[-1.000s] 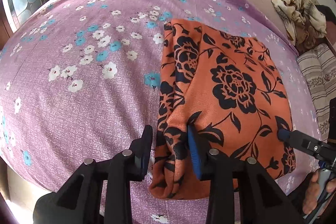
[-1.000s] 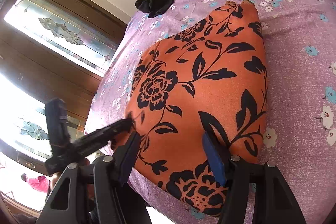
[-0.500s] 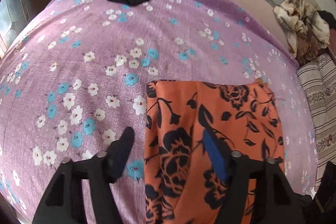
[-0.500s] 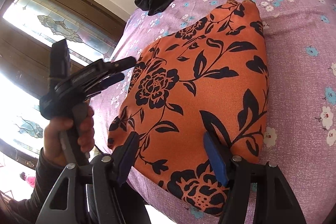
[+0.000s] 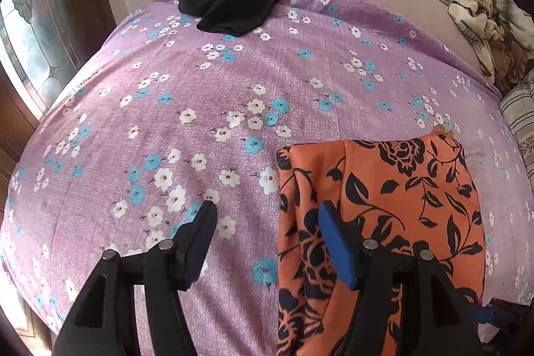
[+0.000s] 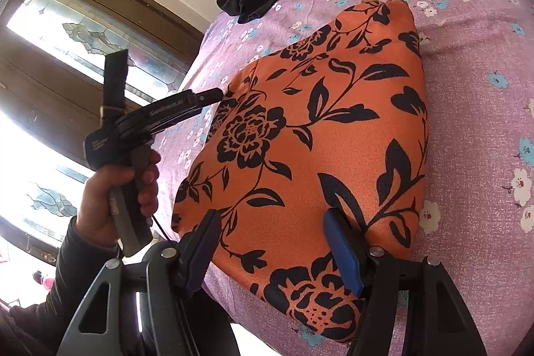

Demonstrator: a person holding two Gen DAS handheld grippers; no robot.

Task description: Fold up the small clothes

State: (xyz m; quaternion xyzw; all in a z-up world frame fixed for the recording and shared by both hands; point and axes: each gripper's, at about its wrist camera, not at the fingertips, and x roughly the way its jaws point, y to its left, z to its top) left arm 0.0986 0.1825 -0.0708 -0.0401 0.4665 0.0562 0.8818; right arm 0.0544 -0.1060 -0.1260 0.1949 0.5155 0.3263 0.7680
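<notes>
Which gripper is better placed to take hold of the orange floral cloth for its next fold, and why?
Right. The right gripper sits open astride the orange floral cloth's near edge. The left gripper, its jaws just opened and empty, hangs mostly over bare bedsheet beside it.

- The left gripper, seen from the right wrist camera, carries pale lettering along the side of its black body, behind its fingers; it is too small and blurred to read.
- A second small pale label sits on the body's rear block, also unreadable.
- No other writing shows.
</notes>
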